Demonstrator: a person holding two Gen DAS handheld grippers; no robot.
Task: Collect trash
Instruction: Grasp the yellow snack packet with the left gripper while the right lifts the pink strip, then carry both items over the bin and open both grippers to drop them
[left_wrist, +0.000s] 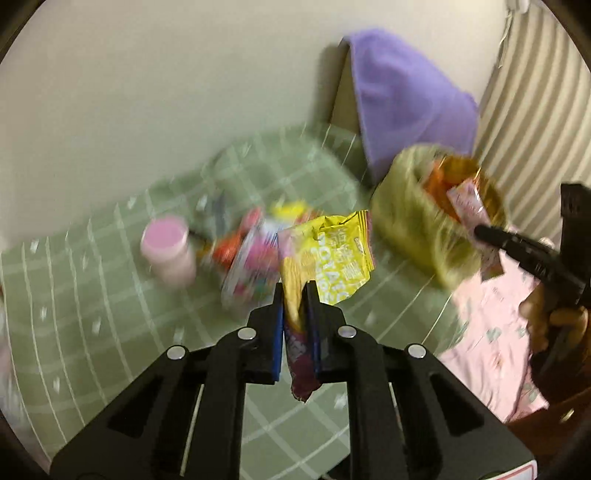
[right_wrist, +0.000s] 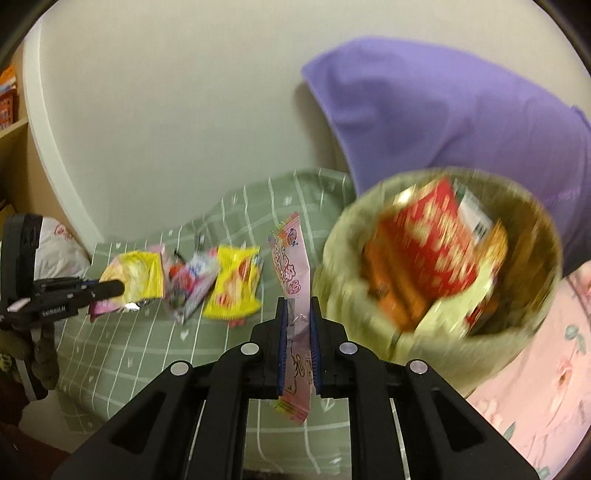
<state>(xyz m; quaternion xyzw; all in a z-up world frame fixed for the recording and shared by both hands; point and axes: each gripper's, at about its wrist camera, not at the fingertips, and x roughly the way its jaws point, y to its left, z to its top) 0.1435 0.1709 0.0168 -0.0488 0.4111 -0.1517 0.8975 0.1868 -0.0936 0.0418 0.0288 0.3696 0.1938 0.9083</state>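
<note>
Pinching yellow chip bag (left_wrist: 327, 254) in left tongs (left_wrist: 296, 291); pink wrapper (right_wrist: 293, 273) in right tongs (right_wrist: 298, 306).

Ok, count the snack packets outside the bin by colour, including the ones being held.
Yellow: 2, the held yellow packet and the loose yellow packet
Pink: 1, the pink packet
Mixed colours: 1, the colourful packet
Total: 4

Glossy foil chip bag (left_wrist: 332, 254); matt woven cloth bedsheet (left_wrist: 92, 314).
</note>
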